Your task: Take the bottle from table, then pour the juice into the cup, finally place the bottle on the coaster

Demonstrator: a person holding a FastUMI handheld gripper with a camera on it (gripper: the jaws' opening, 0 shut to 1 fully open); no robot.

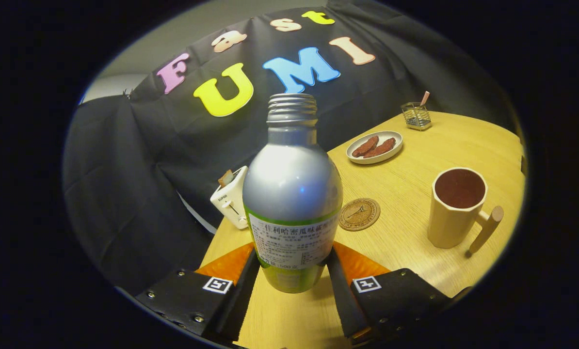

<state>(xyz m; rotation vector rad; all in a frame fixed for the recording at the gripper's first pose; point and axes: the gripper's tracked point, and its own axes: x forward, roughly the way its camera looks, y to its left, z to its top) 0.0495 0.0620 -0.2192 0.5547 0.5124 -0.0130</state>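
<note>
A silver bottle (292, 194) with a green and white label and an uncapped threaded neck stands upright between my fingers. My gripper (292, 271) is shut on the bottle's lower part, and its base hangs a little above the wooden table (415, 232). Just beyond the bottle, to its right, lies a round cork coaster (359, 214). Farther right stands a cream cup (457, 207) with a wooden handle, holding dark red liquid.
A white toaster (230, 196) with a slice in it sits at the table's left edge behind the bottle. Farther back are a white plate (374, 147) with two brown pieces and a small wire basket (416, 115).
</note>
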